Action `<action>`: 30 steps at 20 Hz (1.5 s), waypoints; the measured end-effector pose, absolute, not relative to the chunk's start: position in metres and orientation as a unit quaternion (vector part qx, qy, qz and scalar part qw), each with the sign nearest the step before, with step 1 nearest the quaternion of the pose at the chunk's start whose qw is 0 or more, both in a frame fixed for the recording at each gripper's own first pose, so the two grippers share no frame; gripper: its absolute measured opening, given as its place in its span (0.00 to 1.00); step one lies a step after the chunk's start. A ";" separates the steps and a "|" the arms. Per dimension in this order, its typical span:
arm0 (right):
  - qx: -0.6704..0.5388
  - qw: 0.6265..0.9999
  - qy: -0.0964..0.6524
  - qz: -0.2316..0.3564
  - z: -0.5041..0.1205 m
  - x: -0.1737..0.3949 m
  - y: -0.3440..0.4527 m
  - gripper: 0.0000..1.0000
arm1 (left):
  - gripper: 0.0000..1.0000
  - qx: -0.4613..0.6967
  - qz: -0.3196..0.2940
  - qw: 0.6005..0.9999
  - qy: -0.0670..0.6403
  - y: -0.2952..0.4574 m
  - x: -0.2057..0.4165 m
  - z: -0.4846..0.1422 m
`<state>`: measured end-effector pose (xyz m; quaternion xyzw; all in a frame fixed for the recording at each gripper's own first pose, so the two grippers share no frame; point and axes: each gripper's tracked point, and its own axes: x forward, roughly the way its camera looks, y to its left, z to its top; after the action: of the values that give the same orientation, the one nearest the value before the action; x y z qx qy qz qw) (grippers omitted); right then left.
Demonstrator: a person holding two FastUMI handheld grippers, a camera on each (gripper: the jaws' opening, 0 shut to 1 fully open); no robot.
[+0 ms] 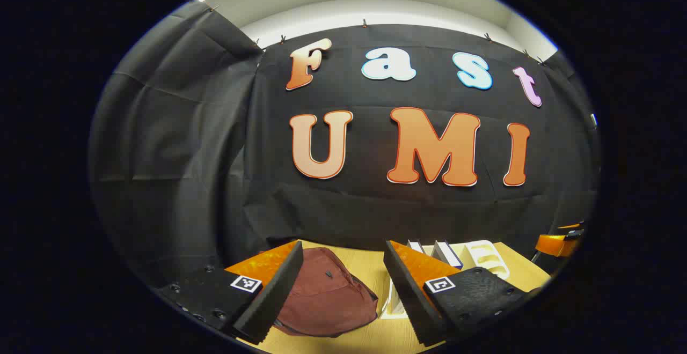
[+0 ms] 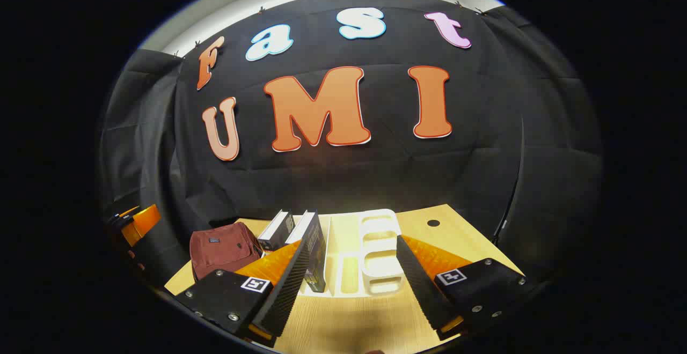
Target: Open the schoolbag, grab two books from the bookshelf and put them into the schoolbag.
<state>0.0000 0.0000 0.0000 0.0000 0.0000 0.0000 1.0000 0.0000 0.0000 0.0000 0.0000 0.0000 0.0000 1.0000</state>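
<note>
Schoolbag (image 1: 322,295): on table (image 2: 349,322), ahead between left gripper (image 1: 343,289) fingers, jaws spread, nothing held. Bookshelf (image 2: 375,252) with two books (image 2: 314,249): ahead of right gripper (image 2: 349,284), jaws spread, nothing held.

No readable text; small patch on schoolbag (image 2: 213,240) perhaps label, too small to read.

Both cameras are hovering above the near edge of the table (image 2: 343,316), facing the far wall. The left gripper view is looking over the schoolbag (image 1: 322,295), the right gripper view over the bookshelf (image 2: 375,257); both views are sharing these.
</note>
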 end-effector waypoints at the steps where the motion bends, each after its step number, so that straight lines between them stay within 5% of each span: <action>1: 0.001 1.000 0.001 -0.008 -0.002 0.003 -0.002 0.96 | 0.95 0.002 -0.003 1.000 0.004 -0.001 0.005 -0.003; 10: -0.003 1.000 0.005 -0.025 -0.001 0.010 0.001 0.96 | 0.95 0.017 -0.044 0.999 0.016 -0.019 0.031 -0.013; 30: -0.016 1.000 0.011 -0.018 -0.002 0.016 0.006 0.96 | 0.95 0.021 -0.031 0.999 0.026 -0.010 0.031 -0.019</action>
<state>0.0160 0.0055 -0.0020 -0.0161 0.0112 -0.0182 0.9996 0.0306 -0.0105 -0.0194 0.0207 0.0264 -0.0310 0.9990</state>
